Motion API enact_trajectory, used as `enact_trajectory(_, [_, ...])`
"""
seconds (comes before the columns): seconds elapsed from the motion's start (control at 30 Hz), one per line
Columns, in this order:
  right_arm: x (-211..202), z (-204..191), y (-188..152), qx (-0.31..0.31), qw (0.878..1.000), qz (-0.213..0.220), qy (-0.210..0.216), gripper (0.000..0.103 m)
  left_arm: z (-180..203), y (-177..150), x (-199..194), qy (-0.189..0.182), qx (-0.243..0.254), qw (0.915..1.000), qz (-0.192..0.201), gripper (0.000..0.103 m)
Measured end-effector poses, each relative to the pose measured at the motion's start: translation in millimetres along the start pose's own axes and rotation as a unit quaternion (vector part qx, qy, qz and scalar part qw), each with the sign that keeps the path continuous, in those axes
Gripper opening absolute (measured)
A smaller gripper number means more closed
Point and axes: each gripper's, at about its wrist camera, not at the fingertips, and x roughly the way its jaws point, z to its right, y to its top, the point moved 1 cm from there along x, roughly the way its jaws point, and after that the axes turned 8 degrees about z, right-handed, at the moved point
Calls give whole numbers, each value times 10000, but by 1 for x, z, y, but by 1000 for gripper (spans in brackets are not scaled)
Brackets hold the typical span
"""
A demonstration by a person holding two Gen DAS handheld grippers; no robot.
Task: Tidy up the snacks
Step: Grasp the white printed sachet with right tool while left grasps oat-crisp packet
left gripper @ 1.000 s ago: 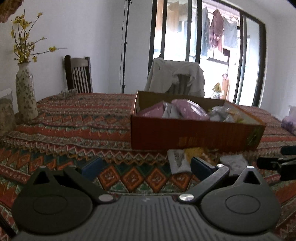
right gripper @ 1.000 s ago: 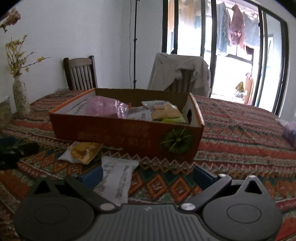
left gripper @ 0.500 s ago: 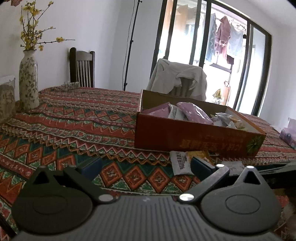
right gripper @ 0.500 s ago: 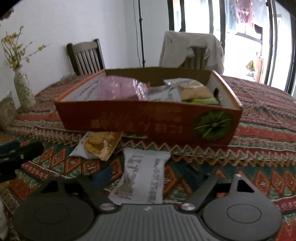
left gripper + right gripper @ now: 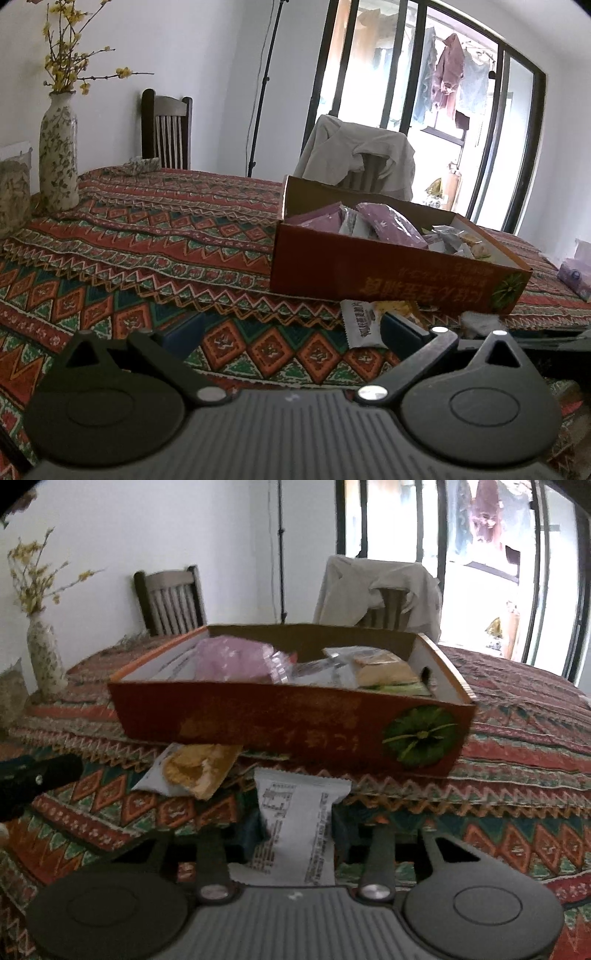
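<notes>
An orange cardboard box (image 5: 277, 720) holding several snack packets stands on the patterned tablecloth. In front of it lies a white snack packet (image 5: 299, 812). My right gripper (image 5: 297, 830) has its jaws closing on this packet's sides, and the pads press it in. A cracker packet (image 5: 195, 770) lies to its left, partly under the box edge. In the left wrist view the same box (image 5: 388, 273) is ahead on the right. My left gripper (image 5: 293, 328) is open above bare cloth, with the cracker packet (image 5: 364, 323) just beside its right finger.
A flowered vase (image 5: 59, 155) stands at the table's far left. A wooden chair (image 5: 166, 133) and a chair draped with a jacket (image 5: 354, 158) stand behind the table. A purple pack (image 5: 576, 273) lies at the right edge. The left gripper's body (image 5: 37, 775) shows left of the packets.
My right gripper moved in over the white packet and its wide-open jaws closed onto it. The left wrist view rolled slightly, and the left gripper stayed open.
</notes>
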Motion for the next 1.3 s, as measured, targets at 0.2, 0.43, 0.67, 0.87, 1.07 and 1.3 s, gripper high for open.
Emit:
enact_trajectory(0.2, [-6,40,7,186,9989,279,-324,40,1,0,3,94,23,9999,-96,103])
enact_trajectory(0.43, [0,59,6,372,9979,492,-220,40,19,3,15,57,264,9982,-531,103])
enact_trajectory(0.67, [-2,62,2,421,9967,634,-266,40,53,20,38,-39,441,9952,-872,103])
enact_trajectory(0.87, [-6,64,0,469,9960,705,-299,40,80,18,71,-79,542,9894,-1346,103])
enact_trajectory(1.07, [-4,66,-1,527,9960,671,-259,41,93,12,98,173,464,9852,-1643,103])
enact_trajectory(1.3, [-2,68,-1,601,9960,635,-194,41,100,4,111,551,634,9824,-1667,103])
